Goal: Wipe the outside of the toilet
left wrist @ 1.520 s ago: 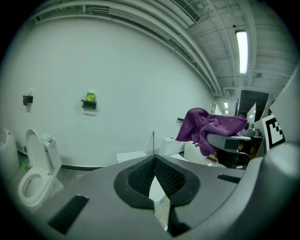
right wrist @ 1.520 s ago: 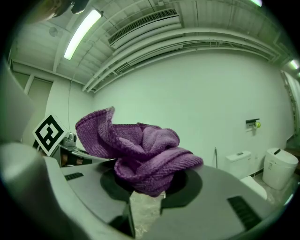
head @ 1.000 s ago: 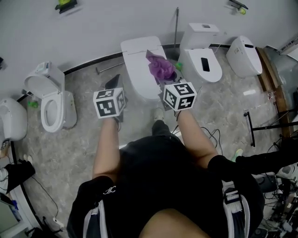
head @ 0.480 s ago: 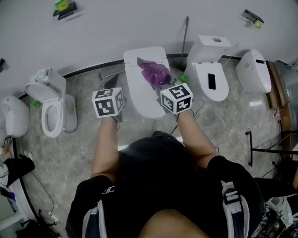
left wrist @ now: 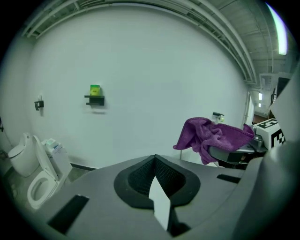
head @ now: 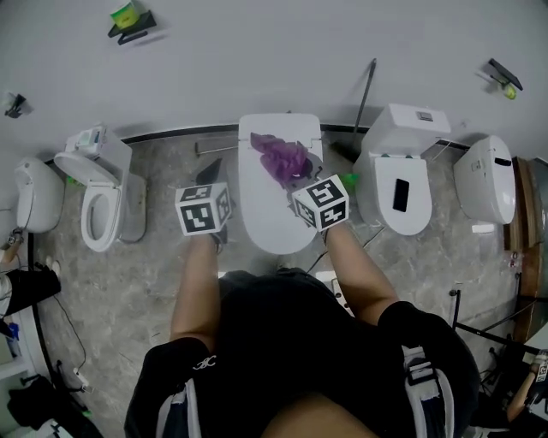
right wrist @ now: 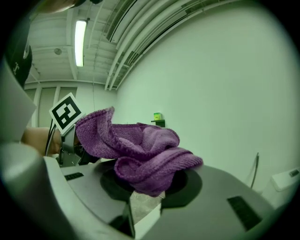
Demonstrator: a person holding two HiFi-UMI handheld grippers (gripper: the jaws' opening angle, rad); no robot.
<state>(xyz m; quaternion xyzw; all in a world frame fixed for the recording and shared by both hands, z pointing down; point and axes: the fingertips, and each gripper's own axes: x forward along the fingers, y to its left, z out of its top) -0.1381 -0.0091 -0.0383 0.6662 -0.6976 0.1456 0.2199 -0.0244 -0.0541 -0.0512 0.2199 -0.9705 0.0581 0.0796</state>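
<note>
Since a second ago the right gripper [head: 301, 174] and its purple cloth [head: 281, 158] have shifted from the right edge of the middle toilet [head: 272, 218] to over its closed lid, while the left gripper [head: 210, 171] has kept its place beside that toilet's left flank. Seen from the head, five toilets line the wall: the middle one, an open-lidded toilet [head: 98, 205] and a far-left toilet [head: 34, 192] on one side, a tank toilet [head: 402, 184] and a far-right toilet [head: 484, 180] on the other; two wall shelves [head: 133, 19] [head: 505, 77] each carry something green. Whether the cloth touches the lid cannot be told. Along the left gripper [left wrist: 154, 161] its two jaws meet with nothing between them; the cloth [left wrist: 211, 136] hangs to the right, and two toilets [left wrist: 42, 180] stand at the left. Along the right gripper [right wrist: 145, 197] the jaws are clamped on one bunched purple cloth [right wrist: 140, 150], with the left gripper's marker cube [right wrist: 65, 112] behind it
</note>
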